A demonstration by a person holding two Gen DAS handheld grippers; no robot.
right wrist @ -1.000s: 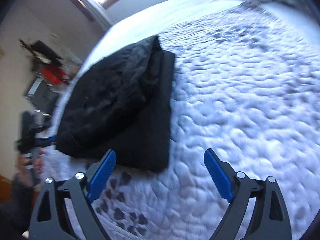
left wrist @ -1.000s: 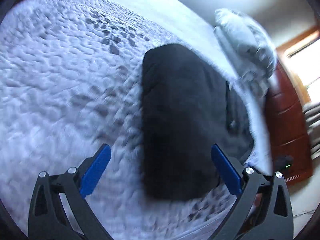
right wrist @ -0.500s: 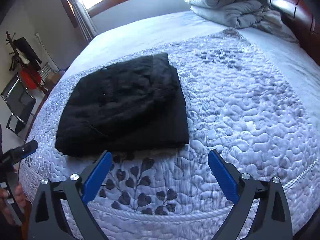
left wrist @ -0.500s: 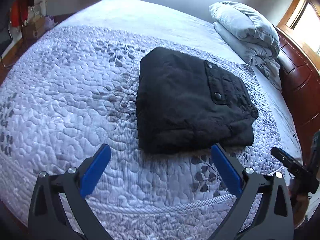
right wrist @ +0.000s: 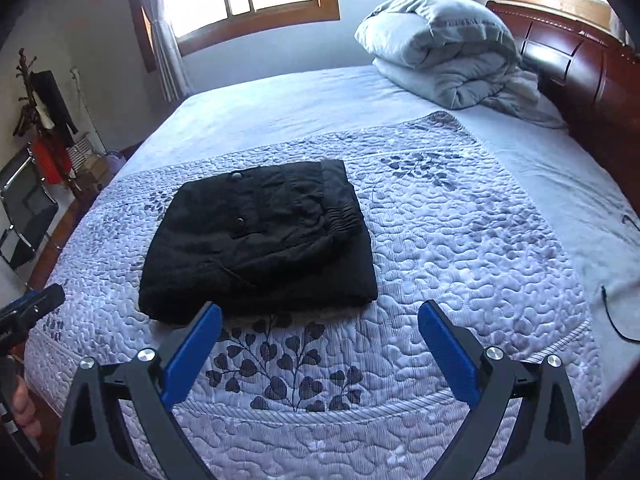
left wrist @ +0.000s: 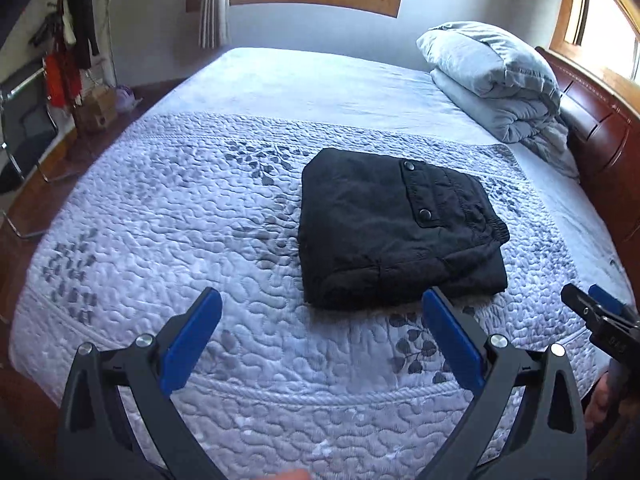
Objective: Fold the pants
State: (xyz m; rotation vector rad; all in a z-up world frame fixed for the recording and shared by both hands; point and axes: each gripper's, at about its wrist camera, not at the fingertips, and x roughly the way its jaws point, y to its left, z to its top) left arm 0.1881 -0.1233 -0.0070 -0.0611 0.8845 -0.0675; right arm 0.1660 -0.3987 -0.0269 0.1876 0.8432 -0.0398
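The black pants (left wrist: 394, 226) lie folded into a compact rectangle on the quilted bedspread (left wrist: 168, 216), with a snap-button pocket flap and the elastic waistband on top. They also show in the right wrist view (right wrist: 260, 242). My left gripper (left wrist: 320, 300) is open and empty, held back above the bed's near edge, short of the pants. My right gripper (right wrist: 320, 314) is open and empty, also held back from the pants. The right gripper's tip shows at the right edge of the left wrist view (left wrist: 596, 312), and the left gripper's tip at the left edge of the right wrist view (right wrist: 32, 306).
A folded grey duvet (left wrist: 492, 76) lies at the head of the bed beside the dark wooden headboard (right wrist: 580, 64). A chair (right wrist: 24, 212) and a coat rack with clothes (left wrist: 66, 56) stand on the floor to the left. A thin black cable (right wrist: 612, 316) lies on the bed's right side.
Both grippers have pulled back and up from the folded pants toward the bed's near edge. The views have widened to show the whole bed and room. The pants have not moved.
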